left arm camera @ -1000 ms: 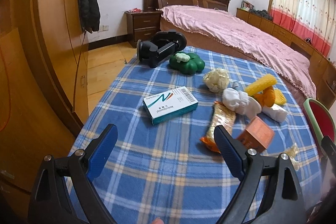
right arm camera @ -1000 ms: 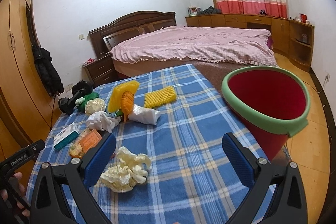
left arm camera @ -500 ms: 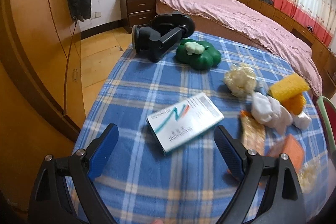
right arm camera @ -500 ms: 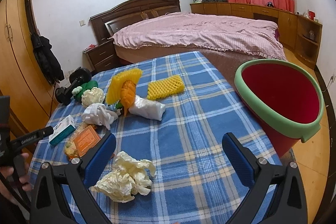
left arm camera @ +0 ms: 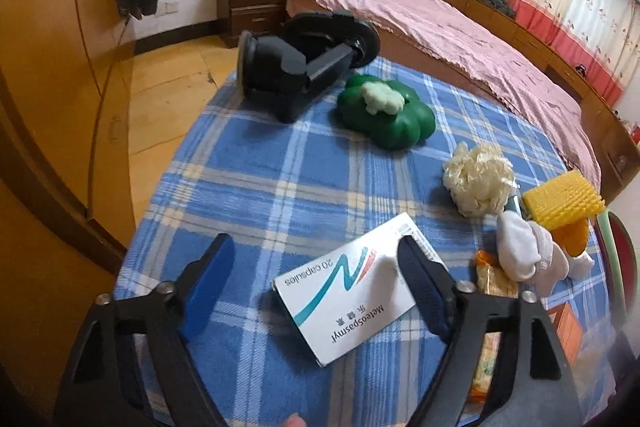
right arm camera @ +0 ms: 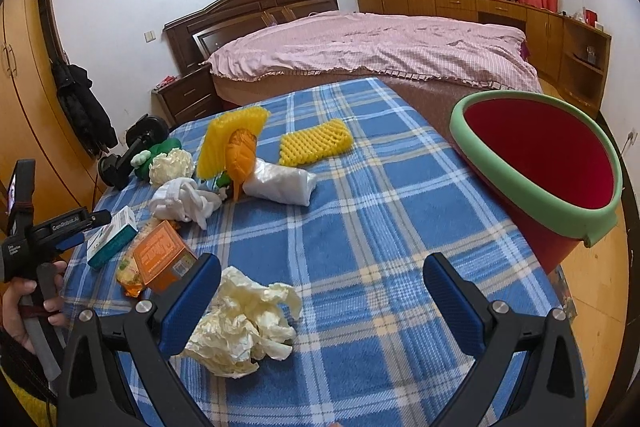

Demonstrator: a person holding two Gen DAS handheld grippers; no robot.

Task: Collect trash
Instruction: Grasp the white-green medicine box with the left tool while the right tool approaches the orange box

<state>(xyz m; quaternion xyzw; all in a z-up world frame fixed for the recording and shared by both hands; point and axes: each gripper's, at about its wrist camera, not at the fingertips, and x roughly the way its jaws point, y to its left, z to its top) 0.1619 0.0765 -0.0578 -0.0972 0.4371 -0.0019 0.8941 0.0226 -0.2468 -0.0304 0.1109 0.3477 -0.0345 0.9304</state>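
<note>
your left gripper (left arm camera: 316, 267) was closing, jaws wide around the medicine box (left arm camera: 352, 287) near the table's (left arm camera: 256, 163) left edge, not gripping yet. you needed to square both pads first.

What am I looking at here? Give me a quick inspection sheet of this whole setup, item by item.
Surface: blue plaid blanket covering a table.
Job's things: medicine box; crumpled paper; orange box; snack wrapper; white cloth; yellow foam net; plastic bag; red bin with green rim at the table's edge.
Clutter: black suction mount; green pepper toy.
Tools: left tool has just been closing, jaws either side of the medicine box, not pressing it; right tool open, crumpled paper beside its left finger.
Cables: thin cord along the wardrobe.
Surroundings: bed, nightstand, curtains, hanging coat.
</note>
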